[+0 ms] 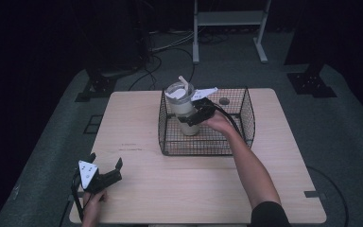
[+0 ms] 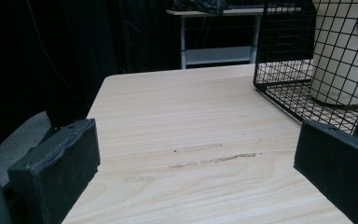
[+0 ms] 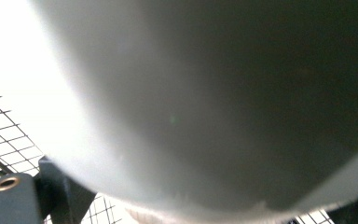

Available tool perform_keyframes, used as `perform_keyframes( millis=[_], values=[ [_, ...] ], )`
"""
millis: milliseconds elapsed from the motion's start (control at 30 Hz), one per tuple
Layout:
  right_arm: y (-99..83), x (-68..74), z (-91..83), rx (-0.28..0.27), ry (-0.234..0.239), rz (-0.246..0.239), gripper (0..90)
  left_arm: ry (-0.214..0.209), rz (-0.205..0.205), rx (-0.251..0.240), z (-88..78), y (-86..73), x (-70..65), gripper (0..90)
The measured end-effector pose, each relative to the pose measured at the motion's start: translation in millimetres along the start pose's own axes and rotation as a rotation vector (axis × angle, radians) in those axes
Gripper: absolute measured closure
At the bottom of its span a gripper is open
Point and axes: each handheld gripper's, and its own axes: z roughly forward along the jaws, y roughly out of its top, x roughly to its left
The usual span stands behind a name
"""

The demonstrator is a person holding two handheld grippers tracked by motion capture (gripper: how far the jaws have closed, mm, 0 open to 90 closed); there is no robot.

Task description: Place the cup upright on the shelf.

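The left gripper (image 1: pixel 105 166) sits near the front left corner of the table (image 1: pixel 179 189). A hand (image 1: pixel 93 204) holds it from below, at the front edge. Its two black jaws stand wide apart and hold nothing. In the left gripper view, bare light wood with a few dark scuff marks (image 2: pixel 212 160) lies between those jaws. Past the middle of the table stands a black wire basket (image 1: pixel 238 142). It is close to the back edge, a bit to the right. A tall cream cup (image 1: pixel 185 111) stands up straight inside the basket, near its back left corner. The cup has a clear lid (image 1: pixel 178 91) and a straw (image 1: pixel 184 80) that sticks up from it. The right arm (image 1: pixel 250 170) reaches from the front edge over the basket's front wall. The right gripper (image 1: pixel 194 118) is inside the basket and its jaws are closed on the side of the cup, low down on its body. A white three-cornered plate (image 1: pixel 204 93) on this gripper points over the cup's rim. In the right gripper view the cup's pale wall (image 3: pixel 205 93) is very close and blurry, with basket wire (image 3: pixel 4 135) behind it at the lower left. A small dark round thing (image 1: pixel 224 100) lies on the basket floor near the back wall; I cannot tell what it is. Beyond the table are a dark floor with cables (image 1: pixel 165 52) and a grey metal stand (image 1: pixel 229 28).
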Motion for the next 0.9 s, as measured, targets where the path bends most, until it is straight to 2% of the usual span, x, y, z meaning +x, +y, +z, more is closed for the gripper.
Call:
perform_keyframes(
  millis=[433,567,900],
  values=[
    [-2.0,-3.1,-8.5,0.026,-0.008,0.003,8.2,0.001,0.002,-0.001,0.1,-0.1,-0.5,0.0],
    [-4.8,-5.1,-12.1,0.05,-0.021,0.002,8.5,0.001,0.006,0.0,0.2,-0.1,-0.6,0.0],
    [-6.0,-8.2,-21.1,0.049,-0.03,0.012,8.6,0.007,0.003,0.003,0.5,0.1,-0.6,0.0]
  ],
)
